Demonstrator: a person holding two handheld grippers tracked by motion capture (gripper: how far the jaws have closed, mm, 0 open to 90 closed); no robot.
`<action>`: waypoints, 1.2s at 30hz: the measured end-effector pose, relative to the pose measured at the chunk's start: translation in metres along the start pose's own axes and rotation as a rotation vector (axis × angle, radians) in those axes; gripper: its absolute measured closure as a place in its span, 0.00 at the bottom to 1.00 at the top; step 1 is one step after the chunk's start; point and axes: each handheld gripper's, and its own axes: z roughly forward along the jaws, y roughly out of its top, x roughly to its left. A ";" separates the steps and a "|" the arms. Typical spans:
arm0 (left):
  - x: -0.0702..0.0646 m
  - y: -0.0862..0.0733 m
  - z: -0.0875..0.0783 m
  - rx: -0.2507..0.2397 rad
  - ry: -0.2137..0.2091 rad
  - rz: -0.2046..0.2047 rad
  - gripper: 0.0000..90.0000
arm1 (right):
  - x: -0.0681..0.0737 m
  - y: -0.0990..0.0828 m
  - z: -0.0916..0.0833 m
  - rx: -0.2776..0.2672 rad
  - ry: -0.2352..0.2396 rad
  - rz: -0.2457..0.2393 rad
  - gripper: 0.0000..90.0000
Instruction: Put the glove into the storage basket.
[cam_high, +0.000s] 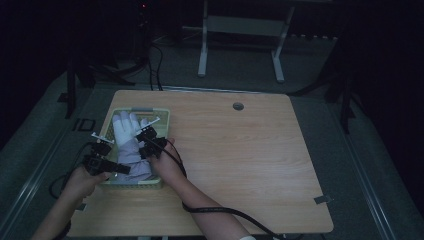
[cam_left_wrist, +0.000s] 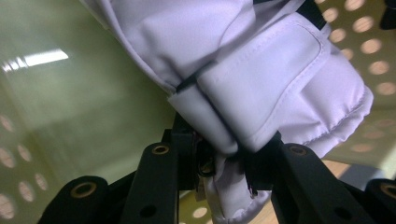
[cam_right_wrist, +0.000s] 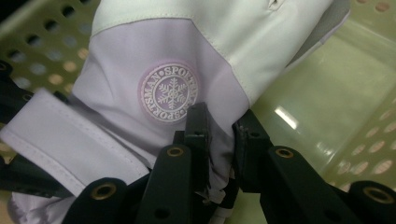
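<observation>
One padded white-and-lilac winter glove (cam_high: 128, 145). One pale green perforated plastic basket (cam_high: 162, 116). One light wooden table (cam_high: 240, 150) with rounded corners. Two black hand-held grippers: left hand-held gripper (cam_high: 116, 169), right hand-held gripper (cam_high: 144, 146). Two bare forearms, one trailing cable apiece.

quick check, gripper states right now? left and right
Left gripper: shut on the glove, at its cuff.
Right gripper: shut on the glove, pinching fabric beside the snowflake badge.

room dim – grey floor (cam_high: 240, 65) | white frame (cam_high: 240, 30) | wooden table (cam_high: 250, 150)
</observation>
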 end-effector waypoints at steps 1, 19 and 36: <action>0.000 0.000 0.000 -0.001 0.000 -0.007 0.76 | 0.001 0.000 0.001 0.008 -0.010 -0.005 0.85; -0.023 -0.004 -0.007 -0.069 0.206 0.079 0.51 | -0.007 0.004 -0.015 -0.086 -0.013 -0.044 0.53; -0.053 -0.017 -0.020 -0.377 0.194 0.129 0.01 | -0.037 -0.005 -0.048 -0.210 0.116 -0.073 0.15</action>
